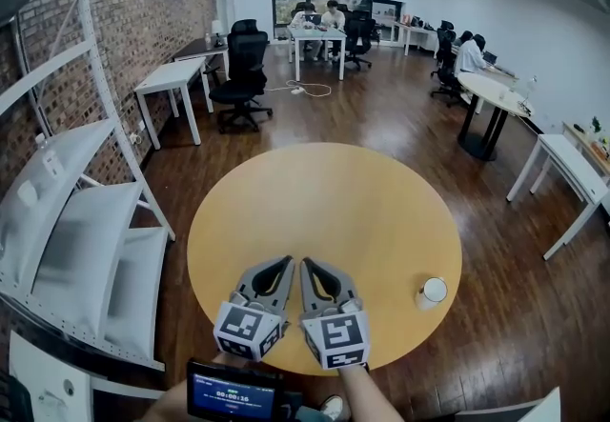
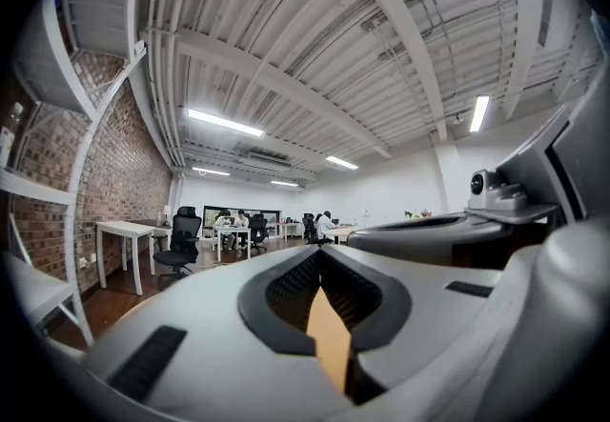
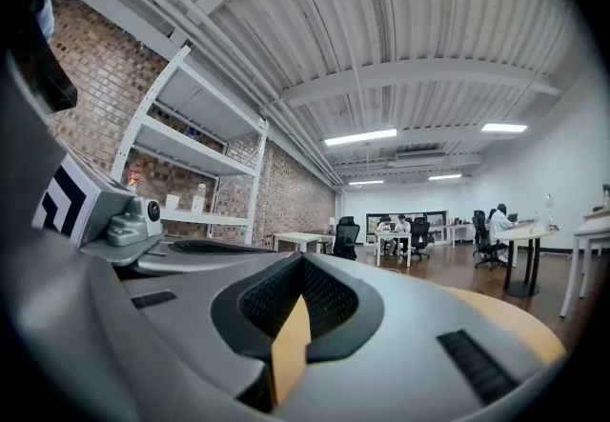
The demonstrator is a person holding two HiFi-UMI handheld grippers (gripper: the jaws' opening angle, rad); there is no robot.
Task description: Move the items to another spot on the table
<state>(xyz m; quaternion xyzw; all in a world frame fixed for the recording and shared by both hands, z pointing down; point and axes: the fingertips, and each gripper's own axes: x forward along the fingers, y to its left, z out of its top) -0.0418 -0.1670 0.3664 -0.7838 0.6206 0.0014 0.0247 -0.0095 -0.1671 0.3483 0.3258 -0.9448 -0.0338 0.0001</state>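
Jaws pressed together and empty, the left gripper (image 1: pixel 283 263) and right gripper (image 1: pixel 308 266) sit side by side over the round table (image 1: pixel 324 201), with the white-topped cup (image 1: pixel 432 292) upright off to the right, nearer the right gripper.

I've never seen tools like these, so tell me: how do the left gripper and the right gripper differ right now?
The left gripper slants its tip rightward, while the right gripper slants leftward, so the tips nearly meet. The right gripper is nearer the white cup; the left gripper is farther from it. Both are shut, hold nothing, and sit low over the round table.
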